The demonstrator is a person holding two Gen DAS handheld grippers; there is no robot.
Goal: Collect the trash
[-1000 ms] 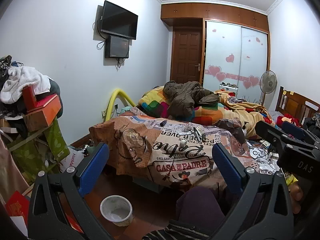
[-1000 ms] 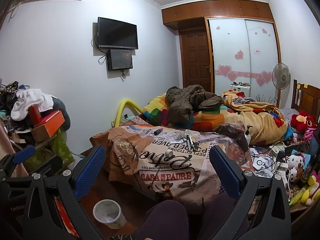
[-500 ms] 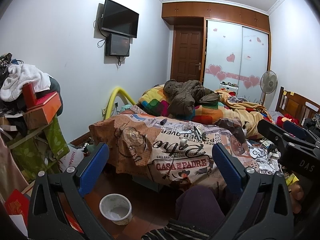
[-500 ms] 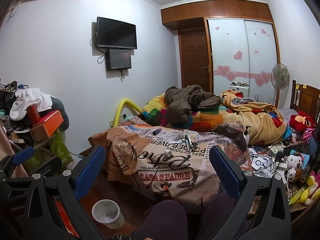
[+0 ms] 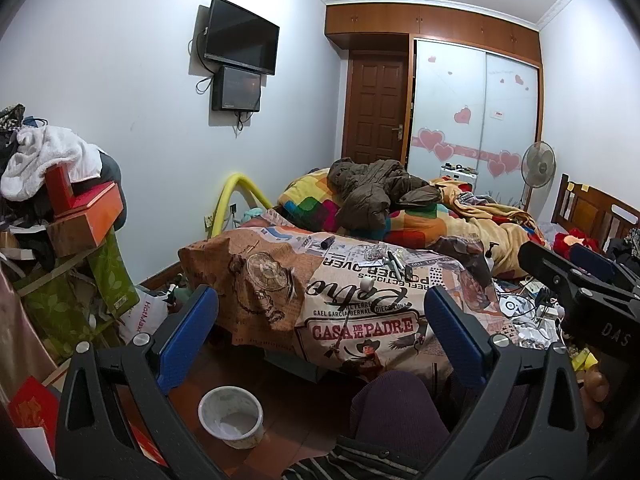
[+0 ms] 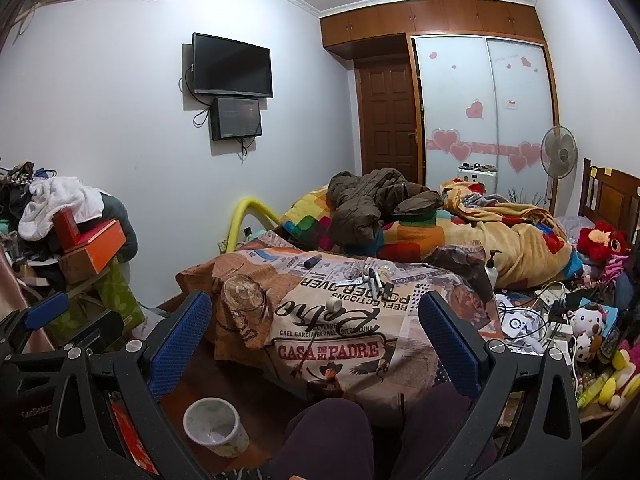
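Both the left gripper [image 5: 320, 332] and right gripper [image 6: 314, 338] hover with jaws spread wide, holding nothing; open floor lies between them and the printed cloth's [image 6: 332, 344] near edge; small litter [image 6: 370, 276] sits atop the cloth; one white bin [image 6: 214, 426] stands on the floor below, its contents unclear.

Small bed items [image 6: 370, 278] unidentifiable

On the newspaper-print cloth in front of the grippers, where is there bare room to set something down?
The printed cloth is bare along its near edge and left corner, short of the small white cap. The far middle is crowded with markers and crumpled wrappers. The right side, by the cables, is cluttered. Both grippers, left and right, are open and empty.
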